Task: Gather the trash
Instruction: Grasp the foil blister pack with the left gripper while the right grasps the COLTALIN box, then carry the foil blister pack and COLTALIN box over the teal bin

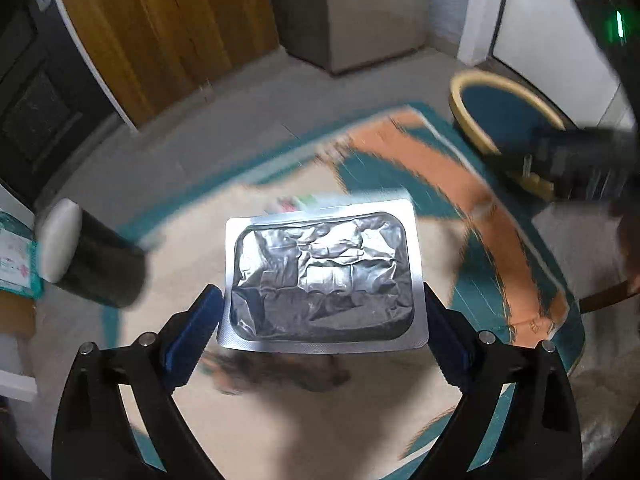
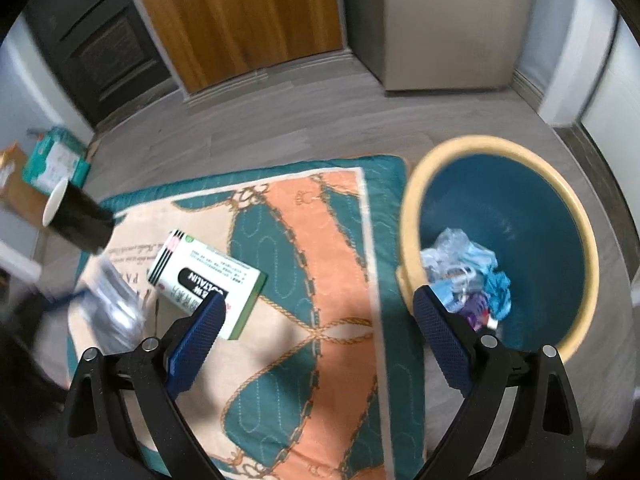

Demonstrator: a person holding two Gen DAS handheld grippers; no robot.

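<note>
A crinkled silver foil pouch (image 1: 320, 276) hangs above the patterned mat (image 1: 500, 232), and my left gripper (image 1: 322, 320) is shut on its two side edges. The right wrist view shows the same pouch (image 2: 112, 304) as a blur at the left. My right gripper (image 2: 320, 320) is open and holds nothing, above the mat (image 2: 320, 240) beside a teal bin with a yellow rim (image 2: 408, 208). Crumpled plastic and paper trash (image 2: 468, 276) lies inside the bin. On the mat lies a white and green medicine box (image 2: 208, 284), with a black paper cup (image 2: 76, 216) tipped on its side at the mat's left edge.
A wooden door (image 2: 240, 20) and a beige cabinet (image 2: 448, 28) stand at the back. By the left wall lie a green package (image 2: 56, 160) and a cardboard box (image 2: 16, 192). Grey floor surrounds the mat.
</note>
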